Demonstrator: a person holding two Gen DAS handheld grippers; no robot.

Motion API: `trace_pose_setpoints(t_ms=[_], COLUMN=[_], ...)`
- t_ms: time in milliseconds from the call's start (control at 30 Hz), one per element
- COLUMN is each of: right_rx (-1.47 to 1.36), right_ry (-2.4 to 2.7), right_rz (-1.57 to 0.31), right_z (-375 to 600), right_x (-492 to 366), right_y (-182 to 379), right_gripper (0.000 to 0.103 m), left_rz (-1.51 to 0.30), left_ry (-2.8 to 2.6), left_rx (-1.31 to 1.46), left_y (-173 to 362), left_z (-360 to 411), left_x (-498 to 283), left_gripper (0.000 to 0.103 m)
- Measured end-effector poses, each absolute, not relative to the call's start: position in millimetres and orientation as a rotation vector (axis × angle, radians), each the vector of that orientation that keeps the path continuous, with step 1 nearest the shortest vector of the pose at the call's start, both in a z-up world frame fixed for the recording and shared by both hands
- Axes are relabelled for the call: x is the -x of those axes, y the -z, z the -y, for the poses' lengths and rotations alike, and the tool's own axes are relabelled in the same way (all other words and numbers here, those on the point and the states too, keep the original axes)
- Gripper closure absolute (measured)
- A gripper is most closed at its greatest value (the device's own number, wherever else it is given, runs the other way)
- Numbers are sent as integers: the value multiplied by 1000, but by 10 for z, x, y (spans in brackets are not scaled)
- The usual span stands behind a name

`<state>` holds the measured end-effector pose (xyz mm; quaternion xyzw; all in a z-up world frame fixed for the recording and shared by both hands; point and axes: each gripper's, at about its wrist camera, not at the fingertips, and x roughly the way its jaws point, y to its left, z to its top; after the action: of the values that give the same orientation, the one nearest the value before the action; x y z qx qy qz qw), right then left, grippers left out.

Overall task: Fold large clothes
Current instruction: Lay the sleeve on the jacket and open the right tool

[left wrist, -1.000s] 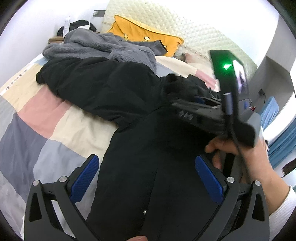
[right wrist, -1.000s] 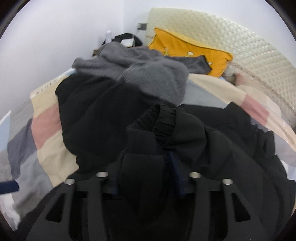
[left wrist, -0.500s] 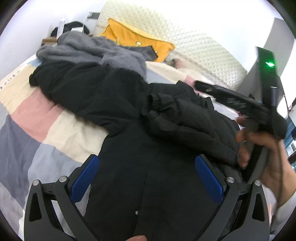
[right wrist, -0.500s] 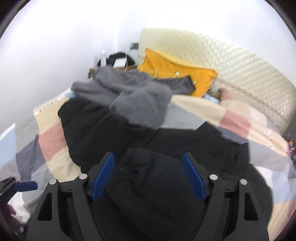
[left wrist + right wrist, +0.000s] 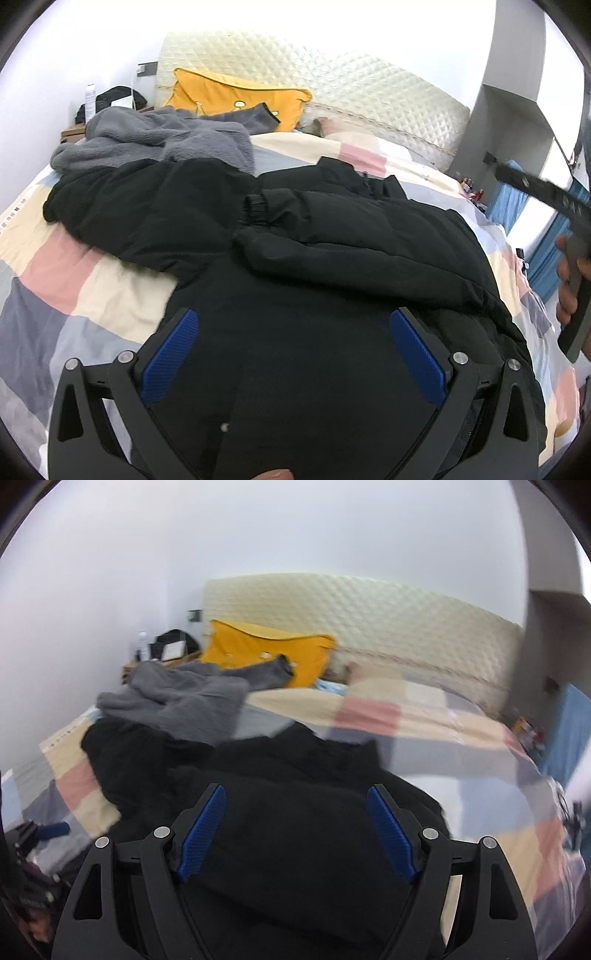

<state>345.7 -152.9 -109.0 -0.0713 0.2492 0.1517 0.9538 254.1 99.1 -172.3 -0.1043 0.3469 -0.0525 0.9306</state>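
Item: black padded jacket (image 5: 332, 302), spread over the patchwork bedspread (image 5: 62, 266), one sleeve (image 5: 332, 236) laid across its body with the elastic cuff (image 5: 258, 206) toward the grey fleece (image 5: 166, 136) beyond. Likely soft, bulky and light — smooth shell probably slippery, filling springy, so folds may creep open. Best gripped at a firm edge: cuff, hem or collar, not mid-panel. Left gripper (image 5: 291, 354) spread wide above the cloth, pinching nothing. Right gripper (image 5: 295, 830) — jaws have just been opening, nothing between them.
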Motion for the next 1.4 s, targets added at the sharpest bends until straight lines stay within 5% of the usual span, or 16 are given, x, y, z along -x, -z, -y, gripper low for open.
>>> trace_pose_setpoints(t_ms=[400,867,1400], right_rx=[53,51,-24], right_ry=[-78,-68,-29], right_rz=[-683,-866,-759], right_z=[2880,3128,3163], right_x=[-3220,-3410,-3571], right_y=[1958,2741,2616], right_gripper=[23,24,23], left_rz=[-732,-750,-799], left_ry=[141,107,94], left_rx=[125,53,1], left_y=[1860,1923,2065], left_z=[-531,-264,-124], left_x=[-2518,-2517,-2568], left_gripper=[0,0,0])
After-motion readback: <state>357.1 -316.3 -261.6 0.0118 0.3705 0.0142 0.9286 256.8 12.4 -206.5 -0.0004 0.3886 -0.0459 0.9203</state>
